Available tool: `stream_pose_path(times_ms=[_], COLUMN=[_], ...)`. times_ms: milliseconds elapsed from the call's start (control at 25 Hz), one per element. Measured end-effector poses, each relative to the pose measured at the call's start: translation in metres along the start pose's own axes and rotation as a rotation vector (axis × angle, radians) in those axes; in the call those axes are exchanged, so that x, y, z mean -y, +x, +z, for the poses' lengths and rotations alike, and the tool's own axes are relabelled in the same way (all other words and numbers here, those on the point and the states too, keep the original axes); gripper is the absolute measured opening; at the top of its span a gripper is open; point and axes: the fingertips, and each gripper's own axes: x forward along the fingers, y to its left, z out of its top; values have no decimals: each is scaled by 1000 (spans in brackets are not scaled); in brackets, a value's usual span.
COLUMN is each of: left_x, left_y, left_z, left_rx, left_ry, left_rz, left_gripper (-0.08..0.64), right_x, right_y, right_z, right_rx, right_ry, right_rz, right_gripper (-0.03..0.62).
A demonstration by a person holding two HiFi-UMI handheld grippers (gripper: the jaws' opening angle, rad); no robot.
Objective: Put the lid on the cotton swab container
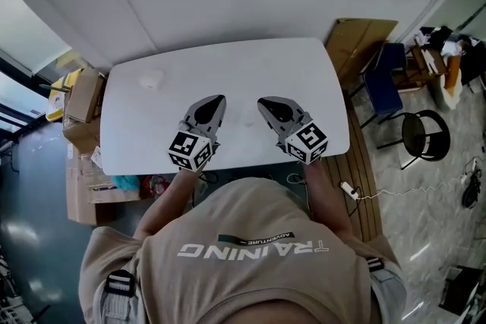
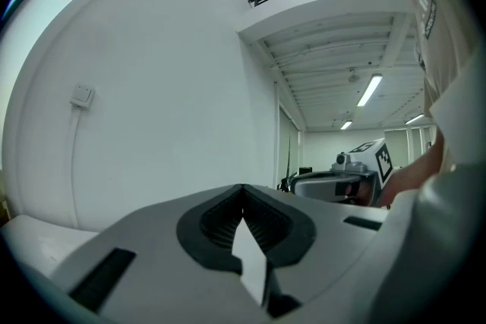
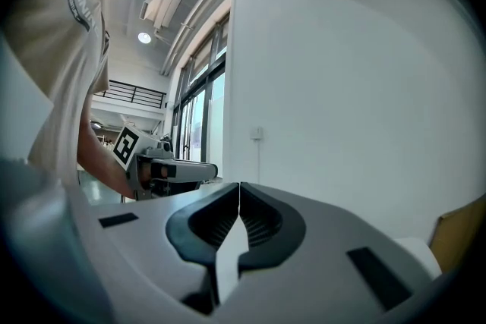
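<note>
In the head view a small pale round object (image 1: 152, 79) lies on the far left of the white table (image 1: 304, 72); it is too faint to tell whether it is the container or the lid. My left gripper (image 1: 218, 99) and right gripper (image 1: 263, 102) hover side by side over the table's front middle, both tilted up and shut on nothing. The left gripper view shows its jaws (image 2: 243, 192) closed tip to tip against a white wall, with the right gripper (image 2: 345, 180) beside it. The right gripper view shows the same: closed jaws (image 3: 239, 190), with the left gripper (image 3: 163, 167) alongside.
Cardboard boxes (image 1: 82, 99) stack up at the table's left end. A brown board (image 1: 357, 42), a blue chair (image 1: 383, 83) and a black stool (image 1: 424, 134) stand to the right. A power strip (image 1: 349, 190) lies on the floor by my right side.
</note>
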Motion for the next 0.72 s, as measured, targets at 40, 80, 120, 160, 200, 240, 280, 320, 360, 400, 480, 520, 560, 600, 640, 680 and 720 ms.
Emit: stream_pose_path(times_ms=[40,80,120,160,200,240,280,320,360,400,480,520,560,600,640,680,720], left_x=[-1,-1,-2,-3,-4,-5,-6,-6,-7,-9,-14,-16,-18,-19,-19,-19,-19], left_y=[1,2,2,2,2,2,2,3,3,3,4,4,3,2,1,0,0], left_z=[0,-1,-3,-5,-7,-9,-10,-10,-11,-11,-13,-15,-17,-19,-21,-23,-25], left_rx=[0,-1,-4,-7,-12,-16,-18,-18,-16,-13,-10,-11,-13,-16,-19,-23,-27], left_ry=[1,0,-3,-7,-11,-14,-17,-21,-27,-33,-37,-40,-44,-47,-50,-54,-57], left_rz=[1,2,3,4,6,7,9,11,13,17,28,33,37,41,45,48,50], left_gripper=[12,12,12,12,12,12,12,12,12,12,12,12,12,12,12,12,12], right_x=[2,3,5,6,7,9,10,11,12,13,16,16,17,17,17,18,19], right_y=[1,1,2,2,3,3,3,3,3,4,7,9,9,9,8,7,6], right_z=[1,1,0,-1,-2,-4,-4,-5,-7,-9,-14,-16,-19,-21,-23,-24,-26], right_rx=[-3,-5,-7,-10,-13,-15,-17,-20,-24,-29,-38,-42,-45,-47,-49,-51,-55], right_ry=[-2,-2,0,3,9,14,17,18,17,17,22,26,30,34,38,43,45], right_rz=[0,-1,-1,0,1,2,3,4,5,6,8,8,8,7,5,3,1], right_gripper=[20,20,20,20,20,20,20,20,20,20,20,20,20,20,20,20,20])
